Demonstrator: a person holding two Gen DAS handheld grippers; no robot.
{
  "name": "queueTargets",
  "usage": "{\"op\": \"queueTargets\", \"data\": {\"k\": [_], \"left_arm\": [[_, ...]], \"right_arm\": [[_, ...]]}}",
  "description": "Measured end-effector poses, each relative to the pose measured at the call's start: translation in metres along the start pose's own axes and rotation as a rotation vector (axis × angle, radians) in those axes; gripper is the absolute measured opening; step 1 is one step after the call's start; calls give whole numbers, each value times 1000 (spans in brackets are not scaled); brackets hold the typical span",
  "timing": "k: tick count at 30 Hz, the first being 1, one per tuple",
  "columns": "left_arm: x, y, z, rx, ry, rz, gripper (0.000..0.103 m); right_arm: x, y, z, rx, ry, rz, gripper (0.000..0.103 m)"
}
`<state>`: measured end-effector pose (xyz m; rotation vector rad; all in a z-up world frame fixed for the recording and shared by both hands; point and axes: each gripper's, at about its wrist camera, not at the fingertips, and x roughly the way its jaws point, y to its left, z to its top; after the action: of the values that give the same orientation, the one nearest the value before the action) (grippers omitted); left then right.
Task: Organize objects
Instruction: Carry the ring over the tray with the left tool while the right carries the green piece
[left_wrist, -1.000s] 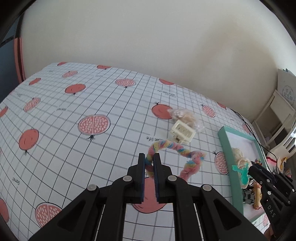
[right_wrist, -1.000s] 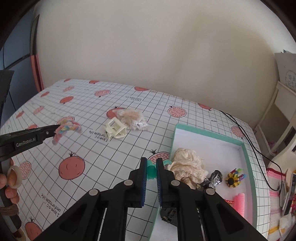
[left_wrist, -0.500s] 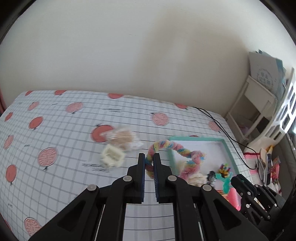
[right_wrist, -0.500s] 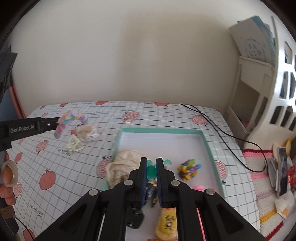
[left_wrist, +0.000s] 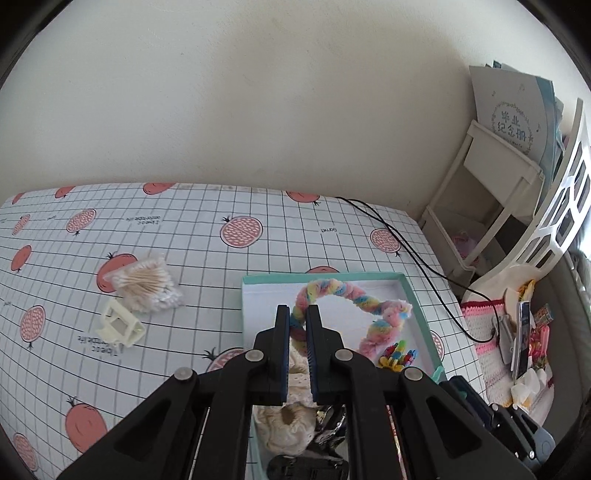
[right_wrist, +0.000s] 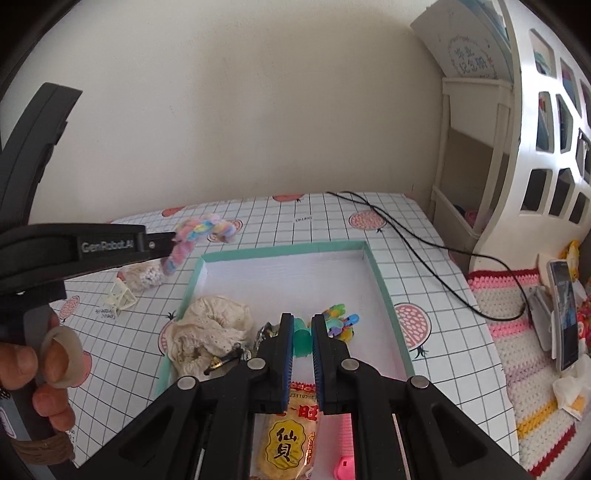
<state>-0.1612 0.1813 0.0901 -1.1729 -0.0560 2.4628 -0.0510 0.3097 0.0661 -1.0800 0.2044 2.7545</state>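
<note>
The left gripper (left_wrist: 296, 325) pinched a rainbow rope (left_wrist: 347, 295) above the tray (right_wrist: 384, 295). The right gripper (right_wrist: 303, 336) clamped a green clip (right_wrist: 301, 338); lace cloth (right_wrist: 214, 328) and a snack packet (right_wrist: 288, 443) crowded beneath.

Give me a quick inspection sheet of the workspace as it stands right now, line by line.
Surface: table under a grid cloth printed with pomegranates.
Job's things: teal-rimmed box holds a cream lace cloth, colourful clip, snack packet and pink comb. Rainbow twisted rope hangs above the box.
Clutter: cotton swab bag and cream hair claw lie on the cloth left of the box.
Grippers: left gripper jaws shut on the rope; right gripper jaws shut on a teal piece.
Cables: black cable crosses the far right corner and drops off the edge.
Surroundings: plain wall, white shelf unit, crochet mat with a phone.
</note>
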Motion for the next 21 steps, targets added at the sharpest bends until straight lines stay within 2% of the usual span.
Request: {"op": "queueTargets", "data": {"k": [9,21], "left_arm": [[44,-1,-14,-42,65,27,8],[78,6,-43,-30,132,52,8]], "right_arm": [[23,-4,-8,17,70,4,10],[36,-3,-13,2,133,-26,11]]}}
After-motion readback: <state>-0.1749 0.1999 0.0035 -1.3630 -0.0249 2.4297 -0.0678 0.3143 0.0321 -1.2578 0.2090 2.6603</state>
